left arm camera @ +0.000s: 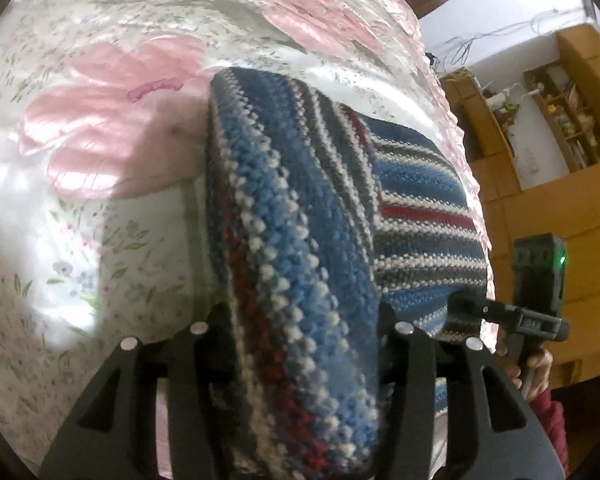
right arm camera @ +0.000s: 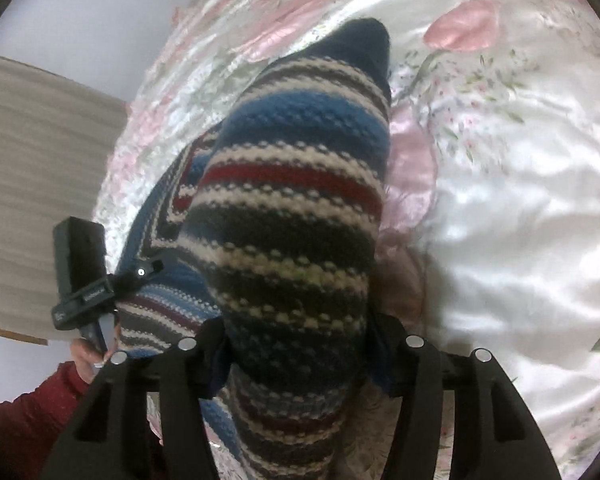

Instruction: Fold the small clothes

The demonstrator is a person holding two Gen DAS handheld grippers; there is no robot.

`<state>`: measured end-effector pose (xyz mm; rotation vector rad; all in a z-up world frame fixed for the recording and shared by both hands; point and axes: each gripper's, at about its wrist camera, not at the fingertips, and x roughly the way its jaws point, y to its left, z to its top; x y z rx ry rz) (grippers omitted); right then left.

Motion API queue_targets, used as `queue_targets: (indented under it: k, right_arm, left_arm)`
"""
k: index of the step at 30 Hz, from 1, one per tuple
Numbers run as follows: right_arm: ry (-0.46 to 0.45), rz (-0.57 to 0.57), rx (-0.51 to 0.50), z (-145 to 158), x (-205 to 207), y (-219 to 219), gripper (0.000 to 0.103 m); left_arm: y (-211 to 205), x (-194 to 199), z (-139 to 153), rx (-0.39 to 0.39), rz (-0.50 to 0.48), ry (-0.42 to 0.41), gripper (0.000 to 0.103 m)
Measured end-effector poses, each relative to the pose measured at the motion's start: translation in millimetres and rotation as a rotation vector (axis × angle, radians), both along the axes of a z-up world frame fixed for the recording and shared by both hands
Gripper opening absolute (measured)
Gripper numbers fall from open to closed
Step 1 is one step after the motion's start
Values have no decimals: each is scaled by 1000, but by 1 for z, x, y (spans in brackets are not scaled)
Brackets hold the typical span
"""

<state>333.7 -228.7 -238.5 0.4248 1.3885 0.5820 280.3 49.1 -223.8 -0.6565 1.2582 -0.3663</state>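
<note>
A small knitted sweater (left arm camera: 300, 208) with blue, white, grey and red stripes hangs lifted above the bed, bunched up. My left gripper (left arm camera: 304, 332) is shut on one part of it, and the knit fills the gap between its black fingers (left arm camera: 204, 344). My right gripper (right arm camera: 296, 344) is shut on another part of the same sweater (right arm camera: 296, 208), whose dark blue end points away over the bed. Each gripper shows in the other's view: the right gripper (left arm camera: 464, 304) at the sweater's right edge, the left gripper (right arm camera: 148, 270) at its left edge.
A shiny white bedspread with pink flowers (left arm camera: 112, 132) (right arm camera: 500, 184) lies under the sweater. Wooden shelves and a cabinet (left arm camera: 552, 128) stand beyond the bed's right edge. A grey-striped surface (right arm camera: 40, 184) sits left of the bed. A hand in a red sleeve (right arm camera: 28, 424) holds the left gripper.
</note>
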Motion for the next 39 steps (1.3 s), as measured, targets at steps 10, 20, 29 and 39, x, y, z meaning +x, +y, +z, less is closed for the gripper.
queue_targets:
  k: [10,20,29,39]
  right_arm:
    - [-1,-43,-63,29,-61,-11,81]
    - [106,-122,-12,22,-111,-27,30]
    - [108,-138,-177,6,-113,-10,28]
    - [-40,-160,-316,66,-159,8,51]
  left_arm:
    - [9,-54,60,184,-20,-131,74]
    - [-1,-101,51,328,-17,-131,69]
    - [5,-108,13,328,-15,-54,71]
    - [17,-137,70,367,-10,-68,75]
